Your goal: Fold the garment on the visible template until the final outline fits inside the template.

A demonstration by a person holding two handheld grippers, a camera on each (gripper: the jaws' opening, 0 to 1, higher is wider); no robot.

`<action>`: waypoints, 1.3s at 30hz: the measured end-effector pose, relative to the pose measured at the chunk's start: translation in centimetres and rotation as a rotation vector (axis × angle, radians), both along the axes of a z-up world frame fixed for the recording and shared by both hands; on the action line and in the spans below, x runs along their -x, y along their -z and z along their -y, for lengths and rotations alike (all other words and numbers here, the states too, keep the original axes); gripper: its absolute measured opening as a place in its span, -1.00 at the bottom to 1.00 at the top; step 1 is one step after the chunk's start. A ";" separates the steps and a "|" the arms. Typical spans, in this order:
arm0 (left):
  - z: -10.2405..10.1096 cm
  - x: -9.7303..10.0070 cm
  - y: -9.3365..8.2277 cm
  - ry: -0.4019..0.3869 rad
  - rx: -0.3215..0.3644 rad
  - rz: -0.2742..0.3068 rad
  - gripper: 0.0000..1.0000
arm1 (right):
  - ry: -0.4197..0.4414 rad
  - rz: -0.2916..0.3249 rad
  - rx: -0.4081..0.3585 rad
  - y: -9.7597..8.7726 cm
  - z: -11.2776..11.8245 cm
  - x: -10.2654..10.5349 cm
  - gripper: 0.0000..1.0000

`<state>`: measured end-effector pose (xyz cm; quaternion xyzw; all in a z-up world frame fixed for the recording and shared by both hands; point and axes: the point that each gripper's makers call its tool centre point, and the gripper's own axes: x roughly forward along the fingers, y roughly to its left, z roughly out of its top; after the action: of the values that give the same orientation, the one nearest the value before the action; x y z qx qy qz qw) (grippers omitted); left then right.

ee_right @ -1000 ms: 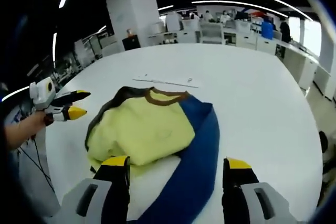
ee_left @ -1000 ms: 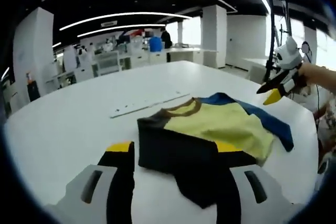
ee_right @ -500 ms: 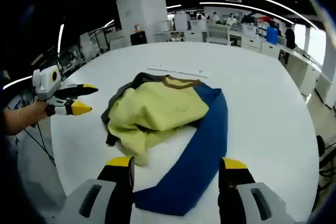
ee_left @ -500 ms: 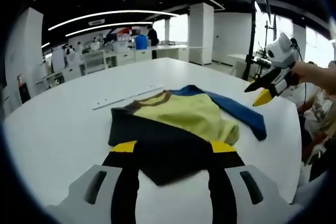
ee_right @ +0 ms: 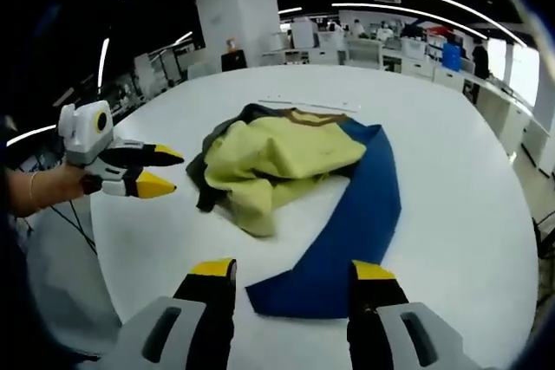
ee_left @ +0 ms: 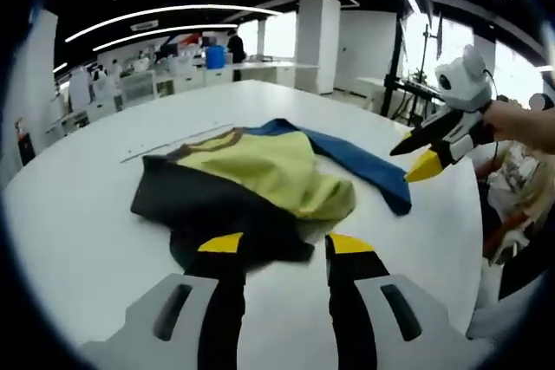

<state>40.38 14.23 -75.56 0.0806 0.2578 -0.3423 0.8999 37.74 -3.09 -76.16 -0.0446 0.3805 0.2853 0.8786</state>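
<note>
A crumpled garment lies on the white table (ee_left: 69, 214). It has a yellow body (ee_left: 269, 171), a black part (ee_left: 199, 205) nearest my left gripper and a blue sleeve (ee_left: 360, 162) stretched to the right. My left gripper (ee_left: 284, 244) is open just short of the black edge and holds nothing. In the right gripper view the yellow body (ee_right: 277, 158) is bunched up, and the blue sleeve (ee_right: 355, 214) runs toward my right gripper (ee_right: 293, 270), which is open and holds nothing. Each gripper shows in the other's view, the right gripper (ee_left: 414, 155) and the left gripper (ee_right: 169, 171), both above the table beside the garment.
A thin pale strip (ee_left: 173, 139) lies on the table behind the garment, also seen as the strip (ee_right: 308, 103) in the right gripper view. A person's hand (ee_left: 520, 123) holds the right gripper. Desks, pillars and a tripod stand beyond the table's round edge (ee_right: 460, 171).
Both cameras have shifted, so the garment sits more to the left in the left gripper view. The gap between my left gripper's jaws has narrowed. The left gripper is closer to the garment's black side.
</note>
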 end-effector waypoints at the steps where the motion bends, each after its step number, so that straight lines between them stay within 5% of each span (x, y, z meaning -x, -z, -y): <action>1: 0.1 0.0 0.2 0.001 -0.002 0.000 -0.37 | 0.000 -0.001 0.004 0.2 0.0 0.3 -0.09; 24: 1.2 -0.5 4.3 0.009 -0.160 -0.022 -0.54 | 0.105 0.020 0.128 3.2 0.2 1.7 -0.57; 39: 0.8 -1.5 4.2 -0.064 -0.140 -0.020 -0.81 | 0.153 0.018 0.148 4.0 0.7 1.9 -1.00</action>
<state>41.86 13.45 -79.73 0.1316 0.2928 -0.2952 0.8999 35.86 -3.75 -80.16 -0.0827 0.3947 0.1883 0.8955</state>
